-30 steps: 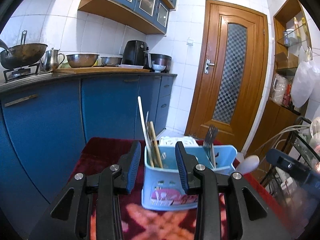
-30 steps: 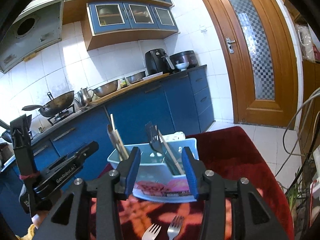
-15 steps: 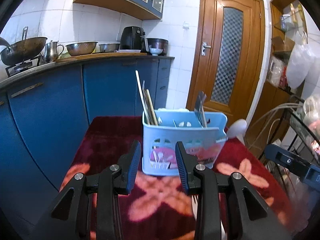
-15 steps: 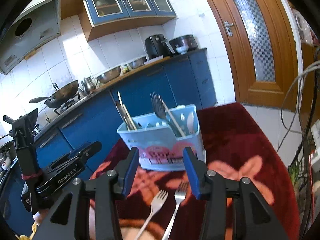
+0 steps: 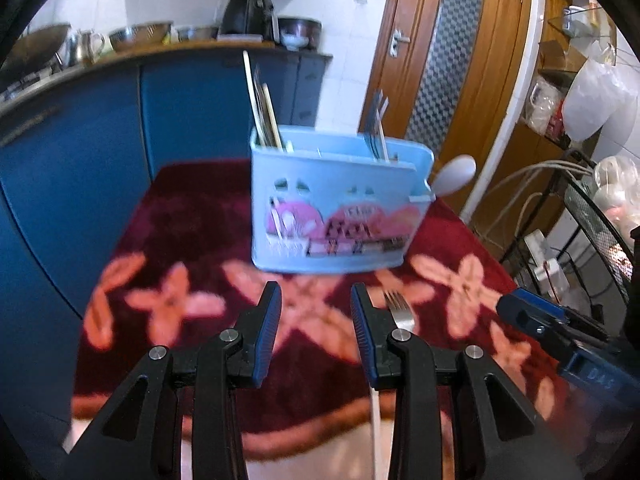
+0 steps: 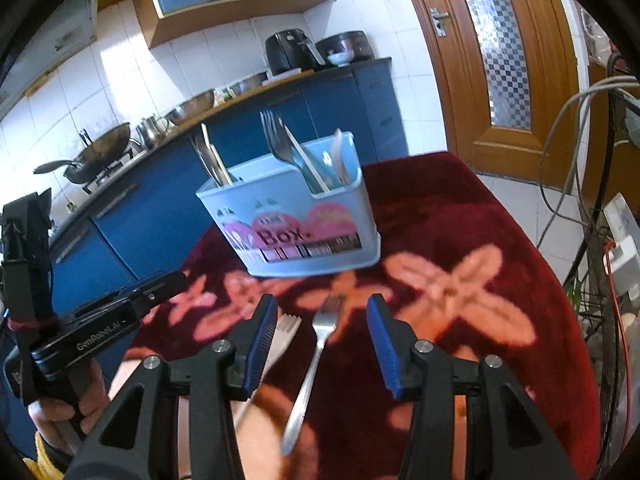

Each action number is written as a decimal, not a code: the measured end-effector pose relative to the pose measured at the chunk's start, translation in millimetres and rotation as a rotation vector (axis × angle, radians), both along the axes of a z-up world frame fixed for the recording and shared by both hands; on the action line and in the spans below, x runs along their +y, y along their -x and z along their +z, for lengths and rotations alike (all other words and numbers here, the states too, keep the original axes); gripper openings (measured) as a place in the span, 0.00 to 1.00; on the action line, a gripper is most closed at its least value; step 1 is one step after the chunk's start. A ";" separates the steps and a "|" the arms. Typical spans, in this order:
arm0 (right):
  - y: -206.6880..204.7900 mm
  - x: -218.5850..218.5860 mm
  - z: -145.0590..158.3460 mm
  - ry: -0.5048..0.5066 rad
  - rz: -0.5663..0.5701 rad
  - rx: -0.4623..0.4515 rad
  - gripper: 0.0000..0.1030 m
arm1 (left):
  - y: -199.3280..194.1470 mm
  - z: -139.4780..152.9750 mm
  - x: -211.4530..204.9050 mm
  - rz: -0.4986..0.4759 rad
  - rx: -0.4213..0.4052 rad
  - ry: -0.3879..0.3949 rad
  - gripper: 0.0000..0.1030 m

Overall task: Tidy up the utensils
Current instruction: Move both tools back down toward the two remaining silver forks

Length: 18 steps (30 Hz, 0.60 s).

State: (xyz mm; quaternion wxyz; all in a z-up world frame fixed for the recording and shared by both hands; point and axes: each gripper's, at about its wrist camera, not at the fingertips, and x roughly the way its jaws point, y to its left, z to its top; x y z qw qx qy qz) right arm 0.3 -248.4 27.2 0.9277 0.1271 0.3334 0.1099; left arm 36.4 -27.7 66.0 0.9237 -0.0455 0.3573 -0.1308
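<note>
A light-blue plastic utensil box [image 6: 296, 216] stands near the far edge of the desk [image 6: 500, 208], which is covered by a dark red plush cloth with salmon flower shapes. Forks, chopsticks and flat sticks stand upright in the box; a white spoon bowl [image 5: 456, 174] sticks out at its side in the left wrist view. In front of the box the cloth is open. 2 slim steel forks lie there, tines toward the box: one fork [image 6: 316, 356] between the parted, empty jaws of the right gripper [image 6: 322, 316], the other fork [image 6: 280, 338] partly under its left finger. The left gripper [image 5: 316, 304] hovers in front of the box, jaws partly open, holding nothing. Blue cabinets lie beyond the desk's far edge.
</note>
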 end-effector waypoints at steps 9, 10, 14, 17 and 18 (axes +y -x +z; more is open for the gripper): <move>-1.2 -4.6 -20.2 0.027 -0.015 0.058 0.49 | -9.5 -31.0 -12.9 -0.053 0.140 0.009 0.35; -1.2 -4.9 -21.9 0.027 -0.014 0.062 0.49 | -9.6 -33.5 -15.2 -0.059 0.150 0.005 0.35; -0.7 -7.3 -28.7 0.023 -0.013 0.076 0.49 | -13.8 -44.4 -23.7 -0.076 0.182 -0.008 0.35; -0.9 -8.9 -31.8 0.023 -0.013 0.084 0.49 | -17.0 -51.8 -29.2 -0.082 0.201 -0.015 0.35; -1.6 -9.2 -33.2 0.023 -0.013 0.086 0.49 | -18.1 -54.0 -30.7 -0.085 0.209 -0.015 0.35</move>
